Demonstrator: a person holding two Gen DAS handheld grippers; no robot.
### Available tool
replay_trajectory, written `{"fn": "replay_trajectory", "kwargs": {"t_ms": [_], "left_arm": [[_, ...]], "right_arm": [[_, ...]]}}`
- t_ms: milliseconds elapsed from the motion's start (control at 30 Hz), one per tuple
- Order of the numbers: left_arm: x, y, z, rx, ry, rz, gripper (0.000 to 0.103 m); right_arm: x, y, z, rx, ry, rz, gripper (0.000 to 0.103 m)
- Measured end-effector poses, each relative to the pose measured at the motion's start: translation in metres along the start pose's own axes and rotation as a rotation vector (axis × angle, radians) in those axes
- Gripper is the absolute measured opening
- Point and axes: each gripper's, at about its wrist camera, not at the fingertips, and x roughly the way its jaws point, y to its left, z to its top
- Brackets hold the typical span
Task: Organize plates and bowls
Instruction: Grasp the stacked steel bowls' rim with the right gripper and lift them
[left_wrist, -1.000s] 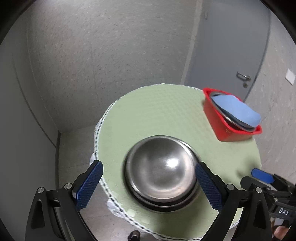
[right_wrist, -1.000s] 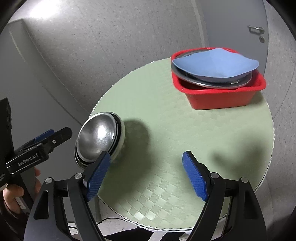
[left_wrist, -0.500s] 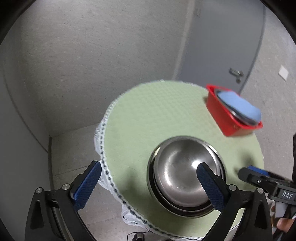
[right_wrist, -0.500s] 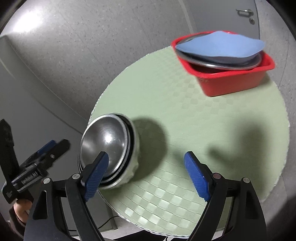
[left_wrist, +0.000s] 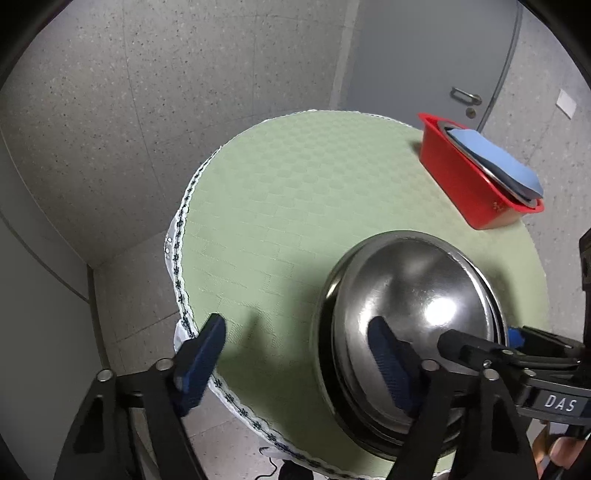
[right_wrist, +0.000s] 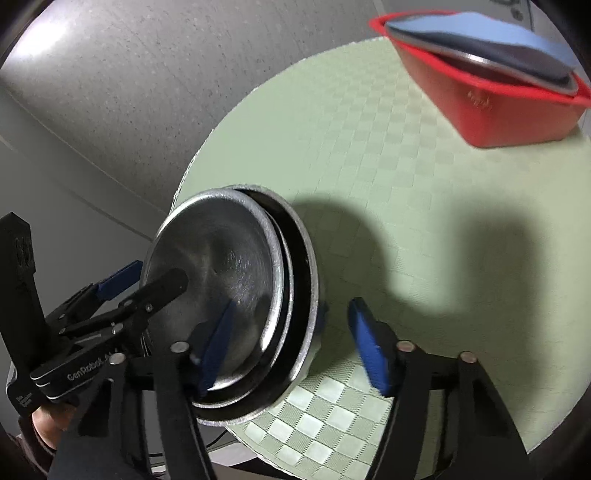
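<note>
Glossy metal bowls (left_wrist: 413, 306) sit on a matt woven green tablecloth (left_wrist: 295, 192) — beside a smooth red plastic tub (left_wrist: 458, 184).

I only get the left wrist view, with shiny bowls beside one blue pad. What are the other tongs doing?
Observer: The right tongs are closing astride the rim of the steel bowl stack: one pad inside, one outside.
Operator: How many bowls?
Observer: The right wrist view shows about three nested rims.
Operator: Who holds my tongs?
Observer: The left tongs, closing with the opposite rim between them, sit in a bare hand.
</note>
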Motion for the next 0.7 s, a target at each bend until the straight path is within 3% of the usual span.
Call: {"fn": "replay_trajectory", "kwargs": {"t_ms": [100,167,333,700], "left_arm": [[0.002,0.002,0.001,0.000,0.011,-0.034,0.054],[0.004,-0.001,0.001,0.013,0.006,-0.044,0.052],[0.007,-0.008,0.001,0.047,0.011,-0.091,0.025],[-0.007,-0.027,0.001,0.064,-0.035,-0.095,0.025]], "right_arm": [[0.008,0.002,0.000,0.009,0.023,0.011,0.048],[0.011,0.001,0.000,0.015,0.030,0.021,0.047],[0.016,0.001,0.000,0.036,0.028,0.038,0.046],[0.001,-0.016,-0.002,0.073,0.004,0.068,0.046]]}}
